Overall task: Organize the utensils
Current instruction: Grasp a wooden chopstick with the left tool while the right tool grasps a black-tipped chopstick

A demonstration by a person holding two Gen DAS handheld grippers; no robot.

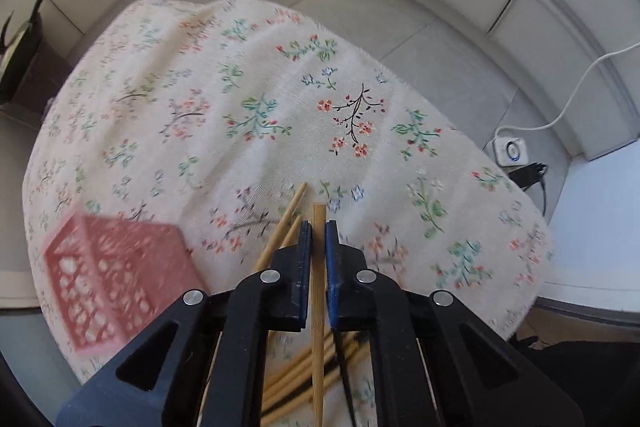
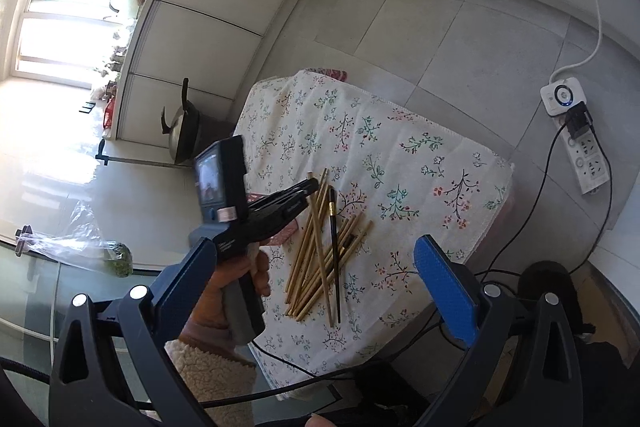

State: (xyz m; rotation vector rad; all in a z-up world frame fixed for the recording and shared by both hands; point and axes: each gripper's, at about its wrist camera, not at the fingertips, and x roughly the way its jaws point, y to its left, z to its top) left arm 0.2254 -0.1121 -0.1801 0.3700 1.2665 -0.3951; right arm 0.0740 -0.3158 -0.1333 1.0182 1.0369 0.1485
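Observation:
My left gripper (image 1: pixel 319 227) is shut on a light bamboo chopstick (image 1: pixel 319 291) that runs straight between its blue pads, above the floral cloth (image 1: pixel 240 107). Several more bamboo chopsticks (image 1: pixel 296 379) and a black one (image 1: pixel 344 367) lie in a pile under it. A pink lattice basket (image 1: pixel 108 283) stands to the left, blurred. In the right wrist view the left gripper (image 2: pixel 310 187) is at the pile of chopsticks (image 2: pixel 320 259), with the black chopstick (image 2: pixel 335 255) among them. My right gripper (image 2: pixel 316 287) is open and empty, held high above the near edge of the cloth (image 2: pixel 400 155).
The cloth covers a small low table on a grey tiled floor (image 2: pixel 440 27). A white power strip (image 2: pixel 576 135) with cables lies to the right. A dark pot (image 2: pixel 184 135) stands by the cabinets at the left. A glass tabletop with a plastic bag (image 2: pixel 80 243) is nearby.

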